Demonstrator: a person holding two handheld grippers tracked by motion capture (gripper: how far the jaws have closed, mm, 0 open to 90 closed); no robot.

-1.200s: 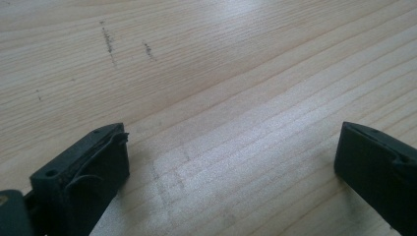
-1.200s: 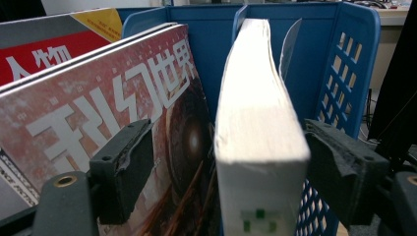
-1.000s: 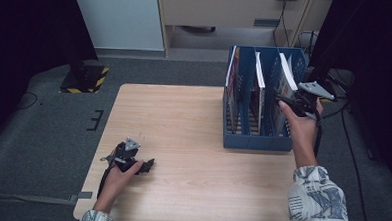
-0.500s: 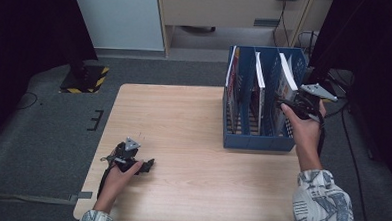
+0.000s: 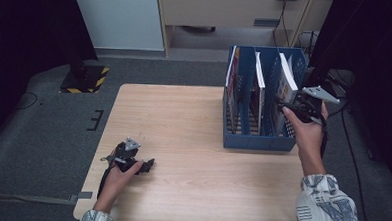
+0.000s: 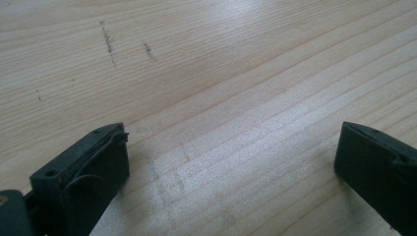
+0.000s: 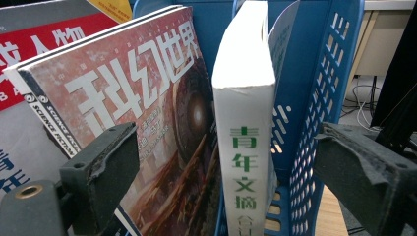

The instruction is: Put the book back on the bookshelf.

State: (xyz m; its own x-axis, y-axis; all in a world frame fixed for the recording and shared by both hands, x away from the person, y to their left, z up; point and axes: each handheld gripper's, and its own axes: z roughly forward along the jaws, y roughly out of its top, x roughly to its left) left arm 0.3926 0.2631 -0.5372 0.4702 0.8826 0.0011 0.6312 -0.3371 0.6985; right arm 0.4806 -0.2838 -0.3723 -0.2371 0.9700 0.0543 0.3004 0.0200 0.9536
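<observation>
The right gripper is held at the near right end of the blue plastic slotted file rack, which stands on the right side of the pale wooden surface. Its jaws have just been opening and now stand spread wide. Between them, in the right gripper view, rises the white spine with green characters of a thick white book, upright in the rack's rightmost compartment against the perforated blue wall; neither jaw presses on it. Just beside the book in that view, in the next compartment, leans a magazine with a reddish cover and large white characters, and beyond it a red and grey magazine.

The left gripper lies low on the near left part of the surface, well apart from the rack, with the person's hand around it. Its jaws are spread wide over bare wood, with nothing between them.
</observation>
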